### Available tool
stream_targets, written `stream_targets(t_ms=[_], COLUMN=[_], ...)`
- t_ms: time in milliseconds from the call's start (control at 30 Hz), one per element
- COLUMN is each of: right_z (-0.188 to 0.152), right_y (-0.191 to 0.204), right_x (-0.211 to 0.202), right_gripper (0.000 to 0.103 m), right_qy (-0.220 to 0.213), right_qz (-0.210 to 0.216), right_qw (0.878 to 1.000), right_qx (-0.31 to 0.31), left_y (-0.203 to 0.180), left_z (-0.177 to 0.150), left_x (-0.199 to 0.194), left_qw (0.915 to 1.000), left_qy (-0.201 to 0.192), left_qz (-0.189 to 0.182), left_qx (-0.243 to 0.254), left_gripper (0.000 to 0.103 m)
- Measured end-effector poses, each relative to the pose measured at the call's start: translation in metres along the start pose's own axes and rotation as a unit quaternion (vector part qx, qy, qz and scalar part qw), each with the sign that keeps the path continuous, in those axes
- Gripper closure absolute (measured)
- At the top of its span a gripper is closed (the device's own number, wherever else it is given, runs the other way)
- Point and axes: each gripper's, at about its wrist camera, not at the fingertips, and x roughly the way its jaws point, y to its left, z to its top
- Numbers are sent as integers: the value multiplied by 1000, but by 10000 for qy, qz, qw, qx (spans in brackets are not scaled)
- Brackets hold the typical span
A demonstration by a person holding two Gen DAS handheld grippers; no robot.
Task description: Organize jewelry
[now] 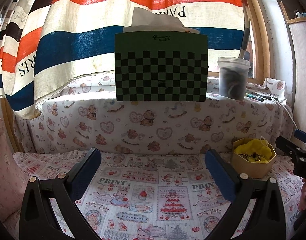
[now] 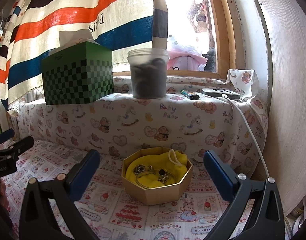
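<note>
A gold octagonal box lined with yellow cloth stands on the printed tablecloth. Inside lie gold jewelry pieces, a bangle and small trinkets. My right gripper is open, its blue-padded fingers either side of the box and a little nearer the camera. The left wrist view shows the same box at the right. My left gripper is open over bare cloth, left of the box. The right gripper's tip shows at the right edge there.
A ledge covered in bear-print cloth rises behind the box. On it stand a green checked tissue box, a frosted plastic tub, a lighter and a grey device with a white cable. A striped curtain hangs behind.
</note>
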Motion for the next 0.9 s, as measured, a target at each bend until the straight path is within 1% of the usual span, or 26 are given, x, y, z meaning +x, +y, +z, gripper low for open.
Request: stream_targets(t_ms=[533,900], right_z=[1,1], right_y=[1,0], right_x=[0,1], right_gripper=[0,0], right_qy=[15,18], right_qz=[7,10], right_qw=[10000,10000], right_qx=[-7,-6], left_y=[2,3], left_z=[0,0], left_x=[1,2], left_qw=[10000,10000], left_qy=[23,36], left_qz=[61,37], left_qx=[-50,-61], left_gripper=[0,0])
